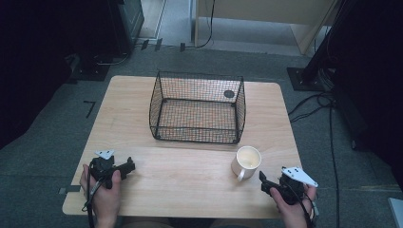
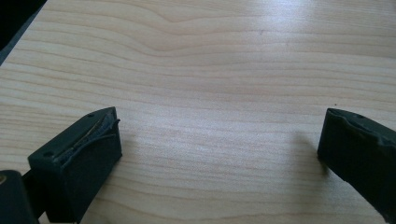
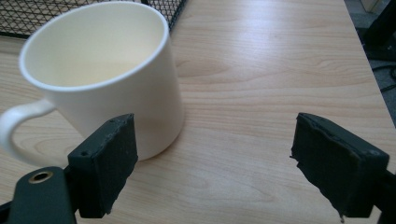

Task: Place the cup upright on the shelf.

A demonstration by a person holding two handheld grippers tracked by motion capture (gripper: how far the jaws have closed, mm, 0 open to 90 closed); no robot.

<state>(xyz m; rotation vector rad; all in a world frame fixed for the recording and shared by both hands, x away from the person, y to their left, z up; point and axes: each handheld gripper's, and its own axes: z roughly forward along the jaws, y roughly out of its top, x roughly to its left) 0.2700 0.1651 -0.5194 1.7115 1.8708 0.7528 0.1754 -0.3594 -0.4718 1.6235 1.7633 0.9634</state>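
while i look down from the high view, i see a pale wooden table (image 1: 190, 171) with rounded corners and a fine, wavy grain running across it. near its far edge stands a black wire mesh basket (image 1: 197, 108), box-shaped, with walls that flare outward toward the rim and a tight grid of thin wire.

a cream ceramic mug (image 1: 246, 162) stands upright on the table, just in front of the basket's near right corner. it is smooth and glossy, a plain cylinder with a thin rounded lip and a curved loop handle that points toward the near edge of the table. in the right gripper view the mug (image 3: 100, 74) looms close, and its inside looks bare and matte.

my right gripper (image 1: 263, 179) sits near the table's near right corner, held in a hand, just short of the mug's handle and not touching it. its two black jaws are spread wide apart and hold nothing. their blocky pads (image 3: 109, 163) look rubbery, with slightly ragged edges. one pad sits in front of the mug's base; the other is well off to the side over bare wood.

my left gripper (image 1: 129, 166) rests at the near left of the table, well apart from the mug. its jaws also stand wide apart, with plain wood grain between them.
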